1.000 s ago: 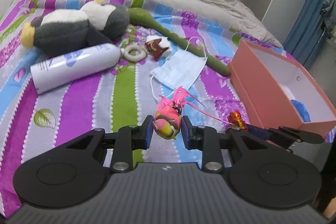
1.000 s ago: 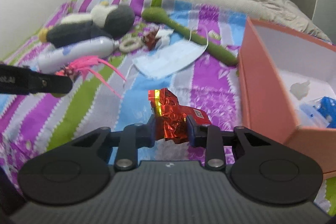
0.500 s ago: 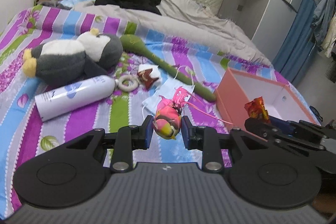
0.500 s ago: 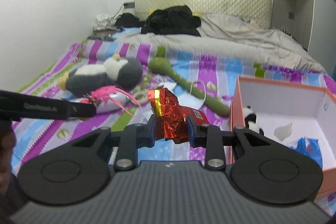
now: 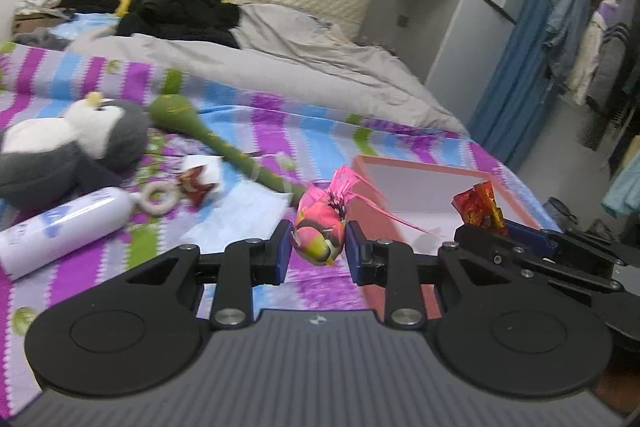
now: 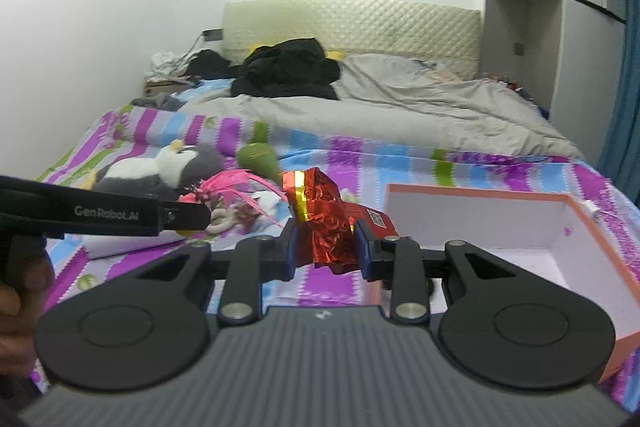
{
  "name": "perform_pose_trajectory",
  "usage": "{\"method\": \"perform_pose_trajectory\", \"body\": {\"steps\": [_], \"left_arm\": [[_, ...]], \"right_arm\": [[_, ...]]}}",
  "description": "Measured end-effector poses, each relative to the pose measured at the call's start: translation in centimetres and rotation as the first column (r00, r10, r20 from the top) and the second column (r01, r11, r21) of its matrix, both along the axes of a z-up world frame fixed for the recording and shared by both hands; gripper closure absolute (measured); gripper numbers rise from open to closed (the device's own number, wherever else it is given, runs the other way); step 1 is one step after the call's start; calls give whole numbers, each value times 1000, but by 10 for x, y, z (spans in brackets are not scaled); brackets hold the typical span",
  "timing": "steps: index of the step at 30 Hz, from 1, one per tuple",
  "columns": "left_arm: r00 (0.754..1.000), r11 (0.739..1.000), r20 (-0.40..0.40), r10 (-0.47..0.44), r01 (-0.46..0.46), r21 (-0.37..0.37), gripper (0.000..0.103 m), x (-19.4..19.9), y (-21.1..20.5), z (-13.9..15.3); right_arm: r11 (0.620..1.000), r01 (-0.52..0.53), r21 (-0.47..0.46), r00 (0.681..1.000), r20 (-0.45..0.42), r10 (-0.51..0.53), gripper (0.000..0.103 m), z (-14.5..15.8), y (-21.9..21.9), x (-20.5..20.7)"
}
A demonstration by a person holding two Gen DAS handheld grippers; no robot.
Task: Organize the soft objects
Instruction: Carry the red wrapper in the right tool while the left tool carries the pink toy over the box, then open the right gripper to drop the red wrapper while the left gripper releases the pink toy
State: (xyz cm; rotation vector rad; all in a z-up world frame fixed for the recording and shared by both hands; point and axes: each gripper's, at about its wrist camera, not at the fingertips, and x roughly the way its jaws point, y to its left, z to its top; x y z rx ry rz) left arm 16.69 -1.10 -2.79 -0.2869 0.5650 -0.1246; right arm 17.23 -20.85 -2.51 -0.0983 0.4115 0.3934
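The left gripper (image 5: 318, 242) is clamped on a small pink toy bird (image 5: 319, 227) with a yellow-green belly, its blue pads pressing both sides and thin pink feathers trailing up and to the right. The right gripper (image 6: 325, 243) is closed on a crumpled red foil packet (image 6: 326, 223) with a gold band (a printed label sticks out to the right of it). Both are held up in the air above the striped bed (image 5: 280, 119), near the pink box (image 6: 576, 211), which sits open at the right with a white inside. From the left wrist view, the right gripper and its packet hang over the near edge of the box.

Farther left on the bed lie a grey and white plush penguin (image 5: 68, 151), a white spray can (image 5: 60, 227) on its side just near of it, a small white ring (image 5: 158, 195) touching the can's end, a long green plush stalk (image 5: 212, 143) and a pale blue face mask (image 5: 244, 211). A grey duvet (image 5: 304, 67) and black clothes (image 5: 180, 11) are bunched at the far end by the headboard.
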Motion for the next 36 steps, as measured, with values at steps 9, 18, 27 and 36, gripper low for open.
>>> {"method": "perform_pose_trajectory", "body": {"steps": [9,18,27,36], "left_arm": [[993,993,-29,-114,113,-23,70,45,-48,0],[972,977,-109,-209,211,5,70,98,-89,-8],[937,959,-215,-274,284,17,70,132,-122,-22],[912,953,-313,-266,299,59,70,150,-137,-33]], "right_arm": [[995,103,-8,995,-13,-103,70,4,-55,18],[990,138,-29,979,-144,-141,70,-8,-97,64],[991,109,-79,944,-303,-128,70,-30,-124,98],[993,93,-75,898,-424,-116,72,-49,-134,114]]}}
